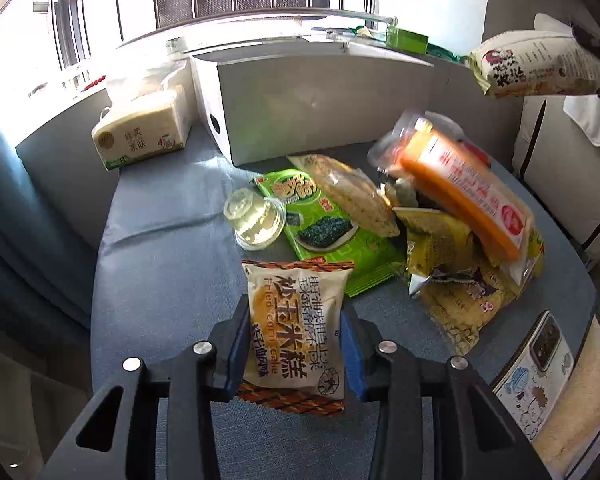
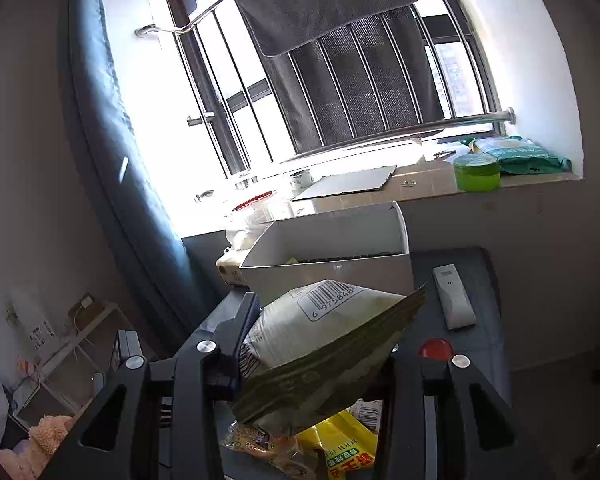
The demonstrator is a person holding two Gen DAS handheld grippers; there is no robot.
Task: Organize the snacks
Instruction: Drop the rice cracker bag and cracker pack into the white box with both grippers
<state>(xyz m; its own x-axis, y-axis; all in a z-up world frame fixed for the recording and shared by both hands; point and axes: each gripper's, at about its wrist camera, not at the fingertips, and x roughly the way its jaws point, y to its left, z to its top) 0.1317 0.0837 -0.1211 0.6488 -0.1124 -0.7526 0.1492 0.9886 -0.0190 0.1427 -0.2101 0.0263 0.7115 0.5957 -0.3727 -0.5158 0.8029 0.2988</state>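
I've got the left gripper [image 1: 296, 354] pinching the corn cake pack [image 1: 296, 328], printed "Fried corn cake", low over the blue surface [image 1: 160, 280]; the right gripper [image 2: 312, 354] clamps a barcoded snack bag [image 2: 324, 344] before the white box [image 2: 332, 252]. I'd lift both clear of the rim, then release inside.
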